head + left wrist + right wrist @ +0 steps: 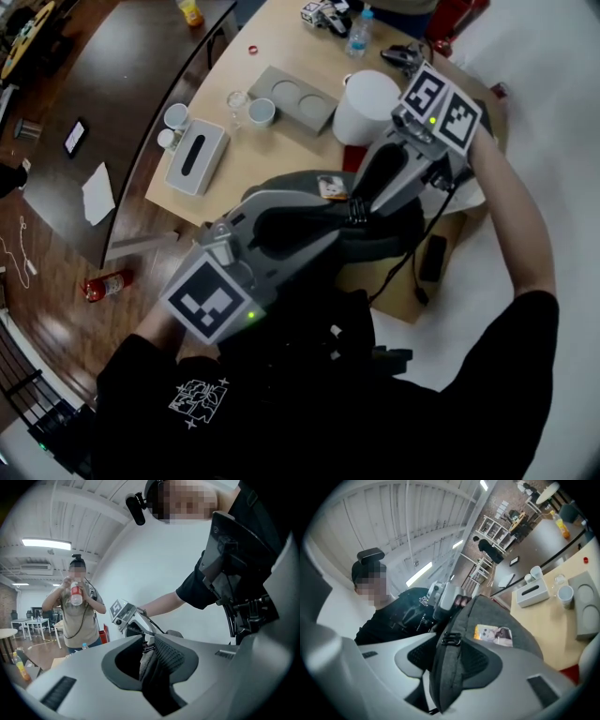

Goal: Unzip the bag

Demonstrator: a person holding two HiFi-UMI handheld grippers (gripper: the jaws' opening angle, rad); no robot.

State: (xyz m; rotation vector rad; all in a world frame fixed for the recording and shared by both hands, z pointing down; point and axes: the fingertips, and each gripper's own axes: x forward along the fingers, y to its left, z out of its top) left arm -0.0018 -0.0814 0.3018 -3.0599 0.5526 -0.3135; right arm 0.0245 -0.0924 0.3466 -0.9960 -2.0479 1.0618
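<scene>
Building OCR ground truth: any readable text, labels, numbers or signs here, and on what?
No legible text anywhere.
White print on the black shirt: too small to read.
Picture card on the grey bag: blurred.
Red bottle label: blurred.
Marker cubes: square patterns only, no characters.

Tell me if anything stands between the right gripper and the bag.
Nothing visible does. A fold of the bag sits between the right gripper's open jaws.
</scene>
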